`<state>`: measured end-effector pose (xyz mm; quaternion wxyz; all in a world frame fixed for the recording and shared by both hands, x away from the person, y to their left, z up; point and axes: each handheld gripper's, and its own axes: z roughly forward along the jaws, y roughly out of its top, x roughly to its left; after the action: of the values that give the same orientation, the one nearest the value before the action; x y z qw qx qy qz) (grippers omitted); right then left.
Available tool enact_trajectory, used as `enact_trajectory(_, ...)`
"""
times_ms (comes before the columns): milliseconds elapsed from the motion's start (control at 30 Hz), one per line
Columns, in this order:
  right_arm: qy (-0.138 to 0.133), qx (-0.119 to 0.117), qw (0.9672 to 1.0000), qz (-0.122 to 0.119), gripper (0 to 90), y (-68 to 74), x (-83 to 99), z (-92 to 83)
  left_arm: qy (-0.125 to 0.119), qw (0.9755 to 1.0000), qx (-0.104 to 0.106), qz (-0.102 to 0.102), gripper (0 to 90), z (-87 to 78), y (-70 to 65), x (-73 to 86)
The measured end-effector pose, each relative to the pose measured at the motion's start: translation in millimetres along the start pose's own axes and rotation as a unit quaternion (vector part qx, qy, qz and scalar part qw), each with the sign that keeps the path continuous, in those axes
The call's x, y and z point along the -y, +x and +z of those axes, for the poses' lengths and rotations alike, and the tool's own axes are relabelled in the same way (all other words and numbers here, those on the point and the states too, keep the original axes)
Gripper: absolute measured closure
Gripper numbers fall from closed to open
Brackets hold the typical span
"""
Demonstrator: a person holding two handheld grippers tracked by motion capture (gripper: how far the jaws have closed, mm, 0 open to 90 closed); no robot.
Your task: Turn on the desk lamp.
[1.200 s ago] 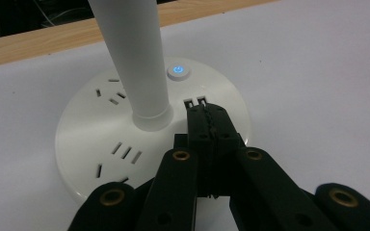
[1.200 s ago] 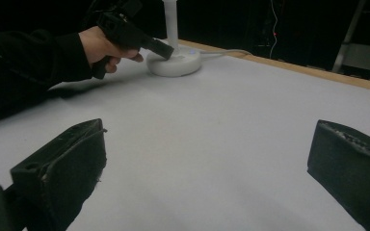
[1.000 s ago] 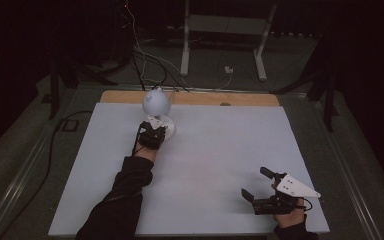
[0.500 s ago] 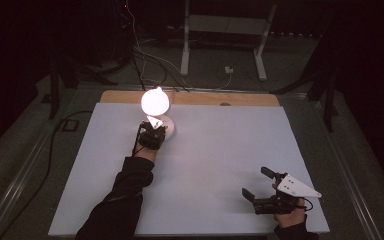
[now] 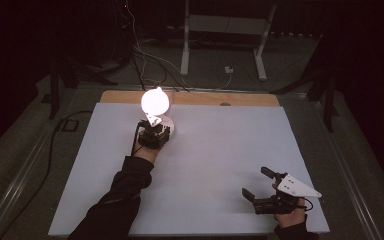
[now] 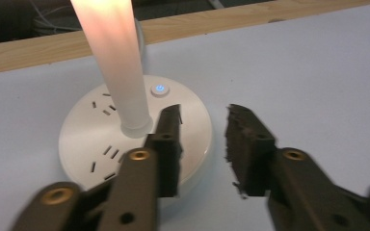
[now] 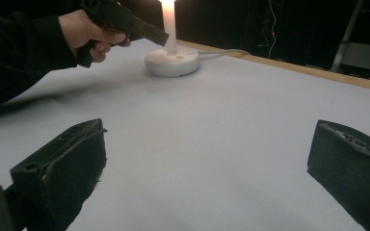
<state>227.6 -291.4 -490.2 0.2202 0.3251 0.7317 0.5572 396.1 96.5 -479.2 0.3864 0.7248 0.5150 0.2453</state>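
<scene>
A white lamp stands at the back left of the white board, its bulb (image 5: 155,101) glowing above a round base (image 5: 167,125). In the left gripper view the lit stem (image 6: 115,57) rises from the base (image 6: 91,139), and a small button (image 6: 159,89) shines blue. My left gripper (image 5: 155,132) hovers just in front of the base (image 7: 172,61); its jaws have just been opening and stand a little apart (image 6: 203,115) with nothing between them. My right gripper (image 5: 254,181) rests near the front right corner, jaws wide open (image 7: 209,139) and empty.
A wooden strip (image 5: 250,99) borders the far edge of the white board (image 5: 220,150). The lamp's cable (image 7: 224,51) runs off the back. Cables (image 5: 145,60) and a metal stand (image 5: 185,55) sit on the dark floor beyond.
The lamp, dark a second ago, has lit up. My left gripper has lifted slightly off the base and its jaws have parted. The right gripper has stayed put.
</scene>
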Motion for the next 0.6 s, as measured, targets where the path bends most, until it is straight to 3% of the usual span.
enact_trajectory(333,0.001,0.001,1.0,-0.001,0.0,0.2,0.3,0.1,0.017,0.9996,0.025,0.001,38.5,-10.4,-5.3,-5.6)
enact_trajectory(433,0.001,0.001,1.0,0.0,0.0,-0.2,0.3,0.2,0.028,0.9988,0.04,-0.002,30.4,-13.1,-4.2,-6.6)
enact_trajectory(533,-0.002,0.004,1.0,-0.002,0.0,0.3,-0.1,-0.8,0.033,0.9971,0.069,0.0,16.2,-17.2,-1.6,-7.3)
enact_trajectory(600,-0.004,0.005,1.0,0.0,0.0,-0.1,-0.1,-1.1,0.033,0.9965,0.077,-0.003,13.7,-20.3,-0.3,-8.1)
